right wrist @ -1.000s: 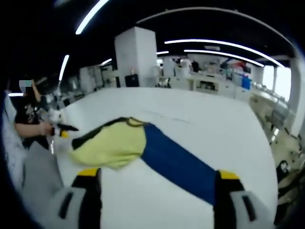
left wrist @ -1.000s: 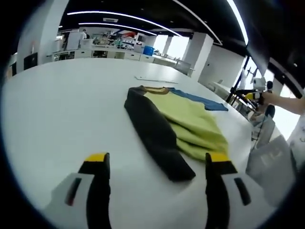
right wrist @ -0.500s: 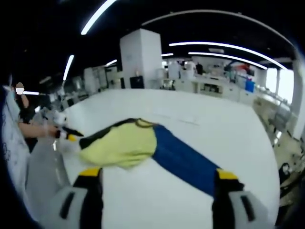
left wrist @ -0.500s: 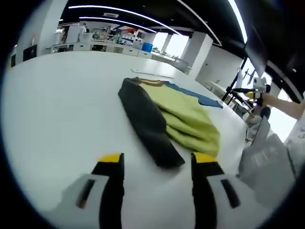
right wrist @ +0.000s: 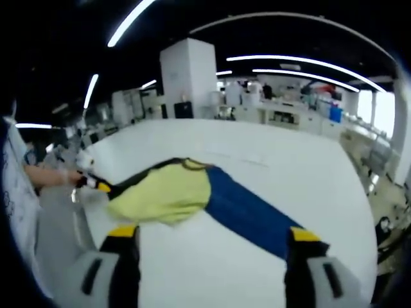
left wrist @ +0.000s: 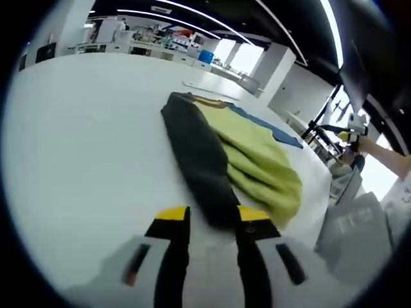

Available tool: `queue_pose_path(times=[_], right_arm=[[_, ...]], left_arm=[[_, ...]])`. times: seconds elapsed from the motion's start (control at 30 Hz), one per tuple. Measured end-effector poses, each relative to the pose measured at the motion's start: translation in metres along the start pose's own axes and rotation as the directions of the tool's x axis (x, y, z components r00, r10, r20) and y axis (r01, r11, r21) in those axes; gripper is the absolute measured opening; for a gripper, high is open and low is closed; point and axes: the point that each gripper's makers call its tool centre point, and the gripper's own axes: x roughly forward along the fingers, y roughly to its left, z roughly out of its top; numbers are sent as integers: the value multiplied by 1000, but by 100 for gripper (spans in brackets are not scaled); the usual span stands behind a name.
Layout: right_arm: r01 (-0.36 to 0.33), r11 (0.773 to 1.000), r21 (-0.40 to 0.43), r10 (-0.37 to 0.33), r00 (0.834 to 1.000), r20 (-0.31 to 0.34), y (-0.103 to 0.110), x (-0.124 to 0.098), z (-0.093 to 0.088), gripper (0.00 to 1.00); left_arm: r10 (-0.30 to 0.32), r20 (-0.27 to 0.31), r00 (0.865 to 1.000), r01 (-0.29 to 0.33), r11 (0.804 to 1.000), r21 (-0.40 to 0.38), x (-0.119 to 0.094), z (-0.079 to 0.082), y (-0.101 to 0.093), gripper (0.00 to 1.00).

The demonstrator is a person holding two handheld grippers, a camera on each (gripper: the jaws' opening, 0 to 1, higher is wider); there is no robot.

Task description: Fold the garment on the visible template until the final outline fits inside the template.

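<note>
From the left gripper view I saw the garment [left wrist: 237, 160] lying on the white table [left wrist: 77, 141], a yellow-green body with a dark sleeve [left wrist: 199, 160] stretched along its near edge and a blue sleeve [left wrist: 273, 128] running out past its far side. My left gripper [left wrist: 212, 221] sat at the loose end of that dark sleeve, its two yellow-tipped jaws drawn close together with the cuff lying between them; they looked pinched on the fabric, though I could not see the contact itself. The garment's collar end pointed away from that gripper, toward a thin pale outline on the table beyond the collar, too faint for me to call the template with any certainty. In the right gripper view, the right gripper [right wrist: 209, 234] hung over the table just short of the garment [right wrist: 164, 192], its jaws spread wide and holding nothing. The blue sleeve [right wrist: 247, 215] ran from the garment's body out toward the right jaw, and the yellow-green body lay nearer the left jaw. Off the garment's far side, at the table edge, the left gripper [right wrist: 93, 183] showed small in a person's hand [right wrist: 67, 174].
</note>
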Motion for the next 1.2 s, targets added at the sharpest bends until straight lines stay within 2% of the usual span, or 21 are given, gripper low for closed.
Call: queue_pose_path(times=[0.07, 0.2, 0.3, 0.33, 0.47, 0.53, 0.6, 0.77, 0.8, 0.83, 1.0, 1.13, 1.2], right_arm=[[0, 1000, 4, 0, 1000, -3, -1, 0, -2, 94], [3, 1000, 10, -3, 1000, -6, 1, -1, -4, 93], [5, 1000, 15, -4, 1000, -7, 1, 0, -6, 93], [6, 1000, 18, -5, 1000, -5, 0, 0, -7, 93], [9, 1000, 22, -9, 1000, -7, -2, 0, -9, 92], [10, 1000, 25, -10, 1000, -9, -3, 0, -10, 92], [9, 1000, 27, -9, 1000, -9, -1, -1, -10, 92], [9, 999, 32, -8, 1000, -12, 0, -1, -13, 92], [10, 999, 33, -9, 1000, -12, 0, -1, -13, 92], [10, 999, 34, -10, 1000, -12, 0, -1, -13, 92], [15, 999, 40, -14, 1000, -16, -2, 0, -16, 92], [16, 999, 48, -15, 1000, -24, -5, 2, -20, 92], [16, 998, 55, -14, 999, -30, -5, 3, -22, 92]], left_arm=[[5, 7, 1000, -5, 1000, -16, 1, 1, 3, 11], [29, 28, 999, -28, 999, -17, -2, 10, 9, 2], [60, 64, 996, -60, 998, -8, -8, 24, 16, 1], [70, 92, 993, -70, 998, -2, -13, 33, 22, 1], [94, 141, 985, -98, 995, 22, -26, 57, 19, 1], [89, 155, 984, -93, 995, 21, -30, 65, 22, 1], [91, 157, 983, -97, 995, 30, -31, 70, 21, 1], [118, 149, 982, -127, 990, 55, -39, 82, 34, 1], [129, 145, 981, -140, 988, 66, -37, 88, 47, 1], [133, 143, 981, -144, 987, 69, -38, 90, 50, 1], [175, 125, 977, -187, 978, 93, -48, 99, 50, 1], [213, 87, 973, -221, 970, 105, -50, 100, 77, 1], [230, 77, 970, -238, 964, 116, -51, 101, 81, 1]])
